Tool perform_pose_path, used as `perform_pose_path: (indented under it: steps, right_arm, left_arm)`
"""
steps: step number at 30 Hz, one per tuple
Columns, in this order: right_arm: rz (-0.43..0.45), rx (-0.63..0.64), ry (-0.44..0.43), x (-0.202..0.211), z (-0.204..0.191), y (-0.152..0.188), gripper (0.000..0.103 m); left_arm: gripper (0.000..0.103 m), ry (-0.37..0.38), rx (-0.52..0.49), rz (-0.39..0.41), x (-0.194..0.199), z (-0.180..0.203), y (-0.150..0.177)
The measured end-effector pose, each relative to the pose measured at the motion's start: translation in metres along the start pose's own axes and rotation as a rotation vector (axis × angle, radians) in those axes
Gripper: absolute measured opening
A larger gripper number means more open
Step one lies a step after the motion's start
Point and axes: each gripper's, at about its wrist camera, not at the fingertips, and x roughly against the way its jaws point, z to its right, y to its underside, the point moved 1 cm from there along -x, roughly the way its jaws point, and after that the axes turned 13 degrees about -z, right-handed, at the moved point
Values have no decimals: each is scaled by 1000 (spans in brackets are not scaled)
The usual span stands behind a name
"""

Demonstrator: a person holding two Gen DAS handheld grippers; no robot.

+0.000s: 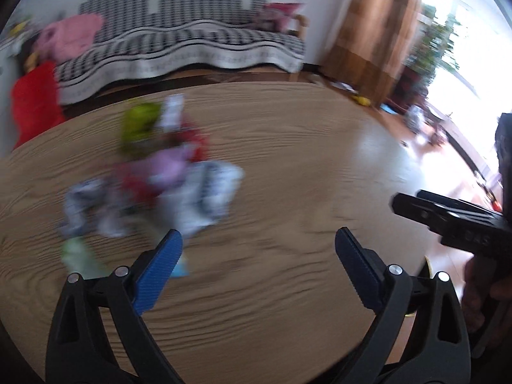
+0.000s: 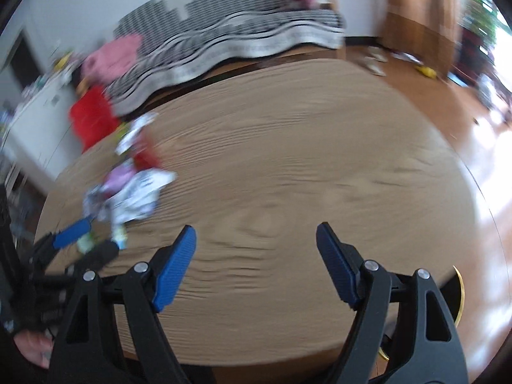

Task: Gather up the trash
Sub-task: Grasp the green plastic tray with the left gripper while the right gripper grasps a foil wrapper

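A blurred heap of trash wrappers [image 1: 153, 179], white, red, purple and yellow-green, lies on the left part of a round wooden table [image 1: 288, 166]. My left gripper [image 1: 258, 240] is open and empty, just right of the heap's near edge. A pale green wrapper [image 1: 76, 256] lies by its left finger. In the right wrist view the heap [image 2: 128, 185] is at the left. My right gripper [image 2: 256, 235] is open and empty over bare table [image 2: 304, 160]. The left gripper's fingers [image 2: 72, 232] show at the far left, open. The right gripper [image 1: 448, 220] shows sideways at the right edge of the left wrist view.
A sofa with a black-and-white cover [image 1: 192, 38] stands behind the table. A red object [image 1: 35, 105] and pink cloth [image 1: 70, 35] are at the left. A wooden cabinet [image 1: 377, 32] and a bright window are at the right. Small items lie on the floor [image 2: 425, 70].
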Motion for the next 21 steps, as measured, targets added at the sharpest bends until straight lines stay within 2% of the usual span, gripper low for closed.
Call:
perform_pose_path:
  steps: [2, 4, 7, 9, 16, 19, 20, 21]
  right_arm:
    - [-23, 68, -22, -15, -40, -6, 75]
    - [-40, 118, -31, -27, -68, -10, 75]
    - [-66, 180, -33, -45, -101, -14, 75]
    - [-82, 200, -35, -54, -112, -17, 75]
    - [-119, 241, -39, -77, -140, -22, 75]
    - [-130, 258, -39, -83, -148, -20, 75]
    - [-133, 263, -40, -84, -151, -19, 75]
    - [-135, 268, -39, -85, -152, -19, 75]
  left_arm:
    - [93, -73, 94, -12, -1, -40, 8]
    - [93, -113, 167, -39, -3, -67, 16]
    - [93, -140, 268, -83, -8, -105, 26]
    - [93, -152, 305, -95, -13, -115, 27]
    - [93, -171, 355, -157, -38, -142, 24]
    - [92, -225, 328, -141, -41, -146, 24]
    - [88, -236, 325, -136, -42, -148, 23]
    - [78, -248, 316, -129, -41, -148, 24]
